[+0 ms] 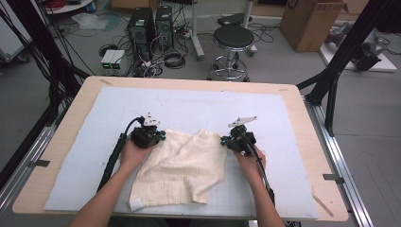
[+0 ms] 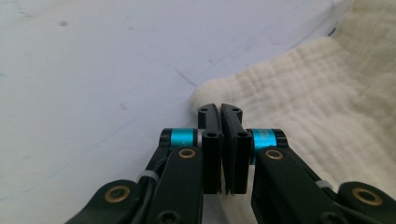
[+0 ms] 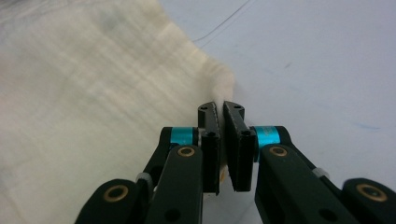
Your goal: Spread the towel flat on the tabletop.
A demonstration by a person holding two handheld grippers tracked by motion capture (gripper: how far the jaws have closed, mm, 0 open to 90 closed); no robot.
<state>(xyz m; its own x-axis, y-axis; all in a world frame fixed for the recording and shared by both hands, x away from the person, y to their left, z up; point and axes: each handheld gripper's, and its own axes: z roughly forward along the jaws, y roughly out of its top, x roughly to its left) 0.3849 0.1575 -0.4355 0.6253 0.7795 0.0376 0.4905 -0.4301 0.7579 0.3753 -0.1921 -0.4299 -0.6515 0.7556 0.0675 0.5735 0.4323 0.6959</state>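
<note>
From the high view, a cream cloth (image 1: pixel 182 165) is lying crumpled on the pale blue mat (image 1: pixel 85 165) covering the wooden table (image 1: pixel 56 142), a bit nearer the person's edge than the far one. The left gripper (image 1: pixel 158 136) is sitting at the cloth's far left corner and the right gripper (image 1: pixel 226 140) at its far right corner, each one held in a hand coming up from the near edge. A small white tag (image 1: pixel 136 204) is showing at the cloth's near left corner. Behind the table, a black stool (image 1: pixel 233 40) is standing on the floor.

In the left gripper view, the left gripper (image 2: pixel 220 109) is pinching a cloth (image 2: pixel 299 107) corner, jaws pressed nearly together with fabric poking out past the tips, bare mat (image 2: pixel 93 84) off to the cloth's left.

In the right gripper view, the right gripper (image 3: pixel 219 108) is doing the same thing, clamped tight on a corner of the cloth (image 3: pixel 93 102), a thin bit of fabric squeezed between the pads, with mat (image 3: pixel 317 65) lying to the cloth's right.
</note>
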